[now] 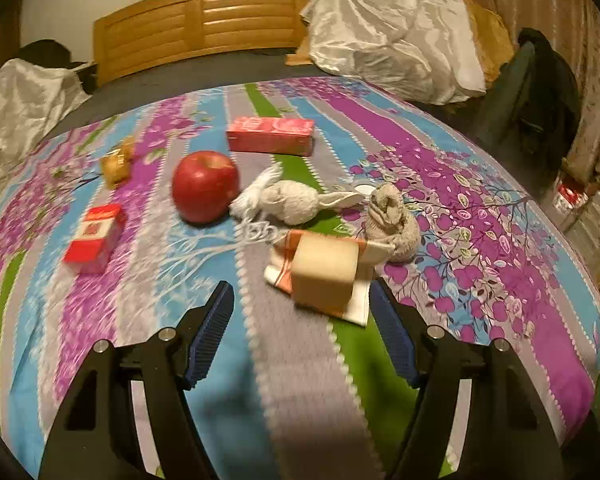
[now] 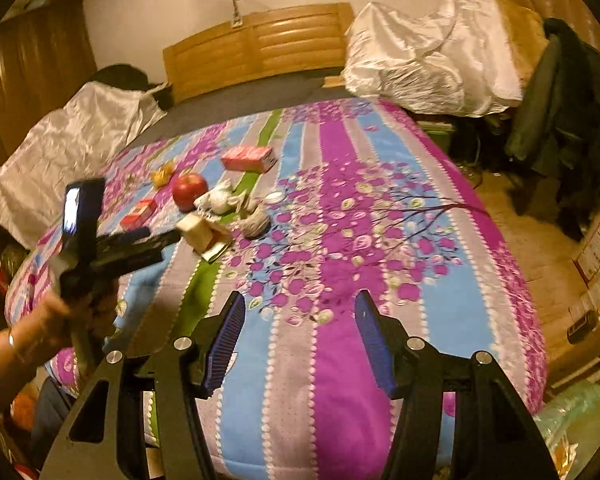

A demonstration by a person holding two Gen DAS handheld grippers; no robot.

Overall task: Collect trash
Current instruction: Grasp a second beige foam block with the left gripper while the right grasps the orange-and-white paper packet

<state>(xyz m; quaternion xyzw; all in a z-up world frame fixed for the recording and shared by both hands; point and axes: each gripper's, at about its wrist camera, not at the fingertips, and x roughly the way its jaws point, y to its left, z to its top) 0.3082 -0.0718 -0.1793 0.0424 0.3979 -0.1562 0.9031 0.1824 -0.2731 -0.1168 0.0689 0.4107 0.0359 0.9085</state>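
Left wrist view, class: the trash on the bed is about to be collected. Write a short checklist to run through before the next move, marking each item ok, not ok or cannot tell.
1. Left gripper open, nothing between its jaws: ok.
2. Right gripper open, nothing between its jaws: ok.
3. Beige box close ahead of the left gripper: ok.
4. Box free of other things: not ok, it sits on an orange-edged cloth.
5. Red apple clear of the box: ok.
6. Trash bin in view: not ok, none shows in either view.

apple [image 1: 205,191] – glossy skin | bedspread [image 1: 480,240] – printed cloth | headboard [image 1: 200,24] – varnished wood
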